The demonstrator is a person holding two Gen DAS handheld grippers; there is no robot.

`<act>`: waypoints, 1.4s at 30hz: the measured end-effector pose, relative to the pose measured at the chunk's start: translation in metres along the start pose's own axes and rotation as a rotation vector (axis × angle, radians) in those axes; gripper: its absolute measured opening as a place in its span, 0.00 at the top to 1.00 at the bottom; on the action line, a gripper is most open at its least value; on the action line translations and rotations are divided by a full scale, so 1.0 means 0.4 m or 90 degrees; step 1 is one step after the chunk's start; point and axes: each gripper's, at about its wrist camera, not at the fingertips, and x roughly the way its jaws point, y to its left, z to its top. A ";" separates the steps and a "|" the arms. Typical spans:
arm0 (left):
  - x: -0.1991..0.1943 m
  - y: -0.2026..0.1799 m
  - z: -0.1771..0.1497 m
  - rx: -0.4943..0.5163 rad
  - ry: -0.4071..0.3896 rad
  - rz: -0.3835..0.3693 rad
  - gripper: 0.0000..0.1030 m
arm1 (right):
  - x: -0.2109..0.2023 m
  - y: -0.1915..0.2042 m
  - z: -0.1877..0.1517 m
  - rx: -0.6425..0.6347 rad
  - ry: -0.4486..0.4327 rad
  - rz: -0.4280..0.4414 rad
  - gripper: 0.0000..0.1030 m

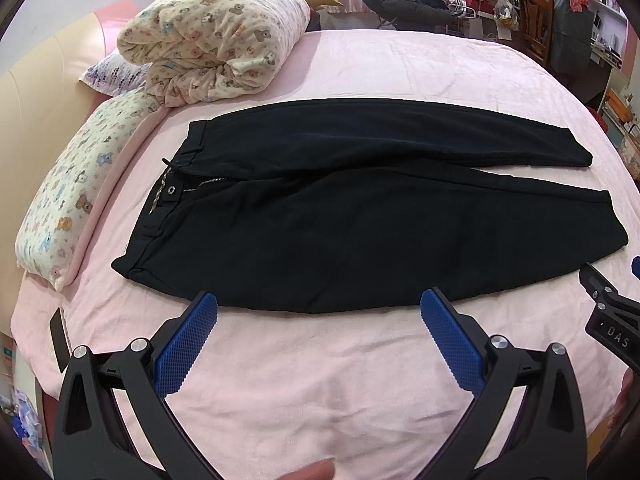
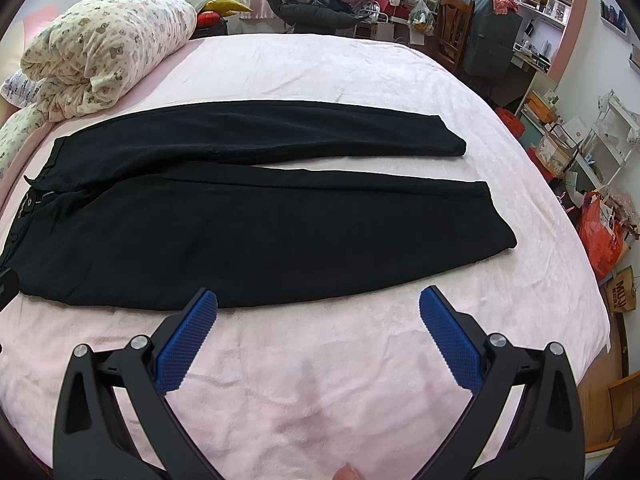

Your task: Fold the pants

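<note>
Only the left wrist view showed the waistband's metal snap (image 1: pixel 173 189) at 9 o'clock on the flat black pants (image 1: pixel 360 232), while both ribbed blue claws, left claw (image 1: pixel 318 320) and right claw (image 2: pixel 318 320), stood released.

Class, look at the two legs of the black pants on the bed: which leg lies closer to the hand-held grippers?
The wider-looking leg along the bed's near edge, just beyond the blue pads. The other leg lies behind it, toward the rolled quilt.
</note>
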 end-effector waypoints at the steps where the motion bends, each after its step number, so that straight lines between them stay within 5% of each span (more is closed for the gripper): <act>1: 0.000 -0.001 -0.001 0.001 0.001 -0.001 0.01 | 0.000 0.000 0.000 0.000 0.000 0.000 0.02; 42: 0.006 0.014 0.012 -0.009 0.006 0.001 0.01 | -0.004 -0.001 0.010 0.001 -0.001 0.003 0.02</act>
